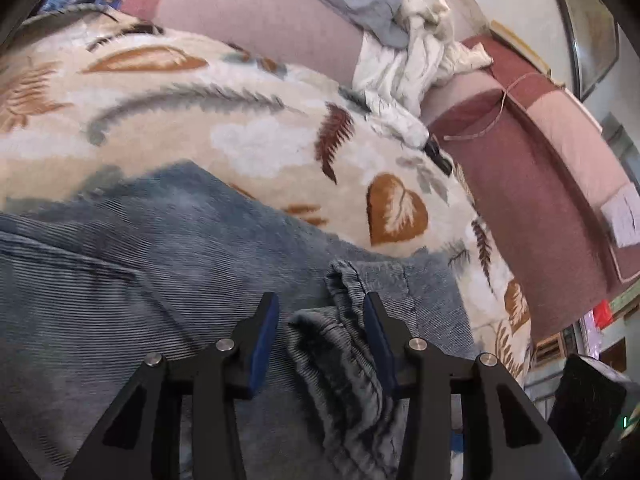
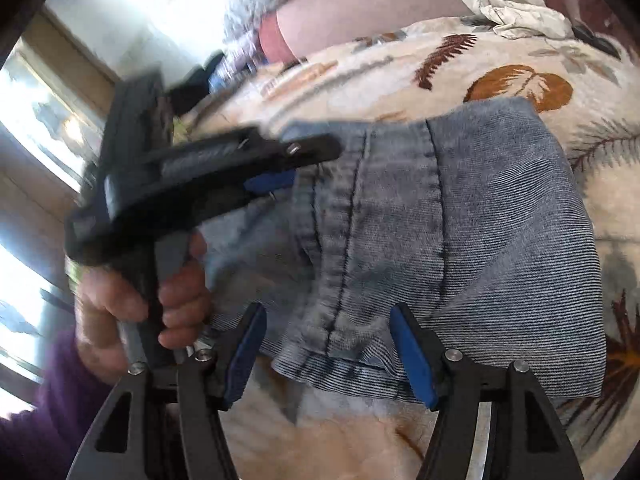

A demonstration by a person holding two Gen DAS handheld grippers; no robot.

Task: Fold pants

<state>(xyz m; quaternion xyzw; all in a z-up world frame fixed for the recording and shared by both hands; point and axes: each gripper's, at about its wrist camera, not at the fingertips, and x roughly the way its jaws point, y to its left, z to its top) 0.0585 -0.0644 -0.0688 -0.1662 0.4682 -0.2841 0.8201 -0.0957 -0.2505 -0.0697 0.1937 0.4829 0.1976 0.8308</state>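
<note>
Here we see the pants (image 2: 440, 220), blue denim already doubled into a thick pad, lying on the leaf-print blanket (image 1: 248, 128). The left gripper (image 1: 320, 312) straddles a bunched hem with jaws parted, its right pad touching cloth without a firm pinch; the right gripper (image 2: 326, 336) stands open over the near edge. We judge the denim soft yet heavy and unslippery, best taken at the stitched seams and hems.

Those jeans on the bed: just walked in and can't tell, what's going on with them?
A person is folding blue jeans on a leaf-print blanket, a gripper in each hand. The left gripper straddles a bunched ridge of denim, pads not yet pressing. The right gripper hangs open over the jeans' near edge.
</note>
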